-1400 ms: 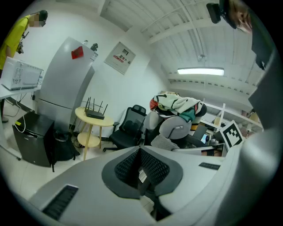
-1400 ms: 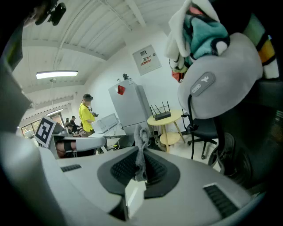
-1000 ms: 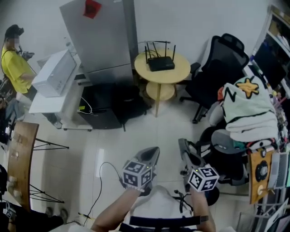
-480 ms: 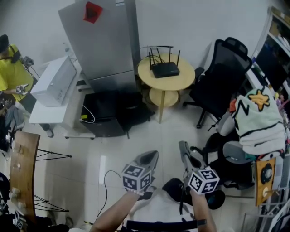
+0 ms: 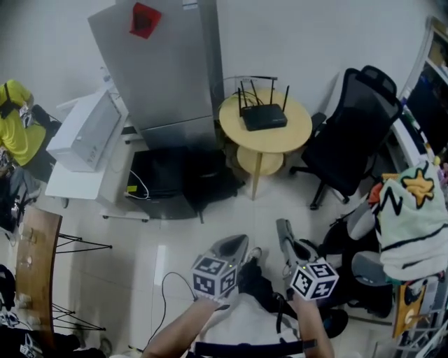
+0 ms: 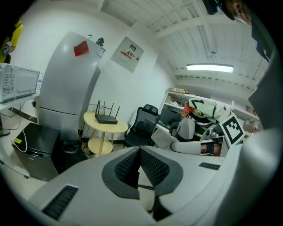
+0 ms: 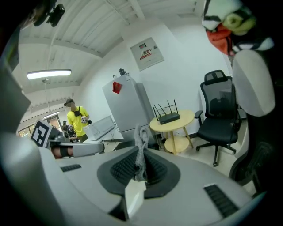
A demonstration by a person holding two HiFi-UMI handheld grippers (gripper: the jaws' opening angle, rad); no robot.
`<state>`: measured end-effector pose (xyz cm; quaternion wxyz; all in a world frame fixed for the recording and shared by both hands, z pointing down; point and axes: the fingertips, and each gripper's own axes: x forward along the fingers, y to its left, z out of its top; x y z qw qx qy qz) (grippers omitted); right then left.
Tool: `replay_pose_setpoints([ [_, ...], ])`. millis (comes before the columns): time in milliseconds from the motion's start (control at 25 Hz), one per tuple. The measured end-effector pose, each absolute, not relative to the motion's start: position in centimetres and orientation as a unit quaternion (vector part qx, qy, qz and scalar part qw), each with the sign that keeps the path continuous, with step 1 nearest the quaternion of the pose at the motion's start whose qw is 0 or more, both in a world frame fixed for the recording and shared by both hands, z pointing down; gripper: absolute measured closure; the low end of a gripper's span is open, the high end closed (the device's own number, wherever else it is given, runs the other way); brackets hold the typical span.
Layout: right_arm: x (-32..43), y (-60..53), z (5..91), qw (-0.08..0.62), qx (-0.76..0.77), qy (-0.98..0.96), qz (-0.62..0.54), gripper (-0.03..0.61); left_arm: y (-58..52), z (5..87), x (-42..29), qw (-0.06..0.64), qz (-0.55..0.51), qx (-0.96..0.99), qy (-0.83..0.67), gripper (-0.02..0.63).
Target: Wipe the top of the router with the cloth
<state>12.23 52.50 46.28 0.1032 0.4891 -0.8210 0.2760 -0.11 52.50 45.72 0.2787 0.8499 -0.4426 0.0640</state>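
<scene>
Standing against the wall just left of the round yellow table [image 5: 269, 143], as the head view has it: one tall grey cabinet [image 5: 161, 70] with a red tag [image 5: 143, 17] near its top.

- Black office chair [image 5: 353, 147]: just right of the table, seat turned toward it.
- White box-shaped appliance [image 5: 84, 129]: well left of the table, beyond the cabinet.
- Low black unit [image 5: 164, 178]: at the cabinet's foot, near the table's left side.
- Person in a yellow top [image 5: 17, 136]: farther left of the table than anything else listed, at the picture's edge.
- Table itself: one round top, with a smaller round shelf [image 5: 260, 161] beneath it.
- Left gripper [image 5: 238, 242]: well short of the table, over the floor [image 5: 175, 231]. Its jaws are pressed together with nothing between them.
- Right gripper [image 5: 283, 227]: beside the left one and just as far from the table. Its jaws are clamped on the cloth.
- Router [image 5: 264, 117]: black, lying flat on the table's top toward the wall side, antennas upright.
- Cloth [image 7: 140, 148]: a grey strip standing up from between the right gripper's pads, well apart from the table and the router.
- White tag [image 7: 135, 196]: just below the cloth, between the same jaws.
</scene>
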Motion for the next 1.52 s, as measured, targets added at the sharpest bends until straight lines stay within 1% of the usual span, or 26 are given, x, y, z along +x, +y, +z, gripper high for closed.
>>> replay_pose_setpoints([
  [560,14.5,32.9,46.0,0.089,0.480,-0.829,0.272,0.543,33.7,45.9,2.1,0.272,0.068,0.843,-0.459,0.617],
  [760,16.1,27.9,45.7,0.086,0.484,-0.830,0.263,0.543,28.1,45.4,3.4,0.262,0.068,0.845,-0.461,0.617],
  [1000,18.4,24.5,46.1,0.072,0.496,-0.821,0.273,0.543,24.5,45.0,4.2,0.252,0.070,0.847,-0.463,0.617],
  [1320,18.6,23.4,48.0,0.070,0.496,-0.813,0.296,0.543,22.4,46.1,4.3,0.262,0.080,0.846,-0.458,0.617],
  [1520,17.9,21.2,49.4,0.076,0.496,-0.810,0.304,0.543,20.1,47.4,3.1,0.270,0.080,0.841,-0.461,0.617],
])
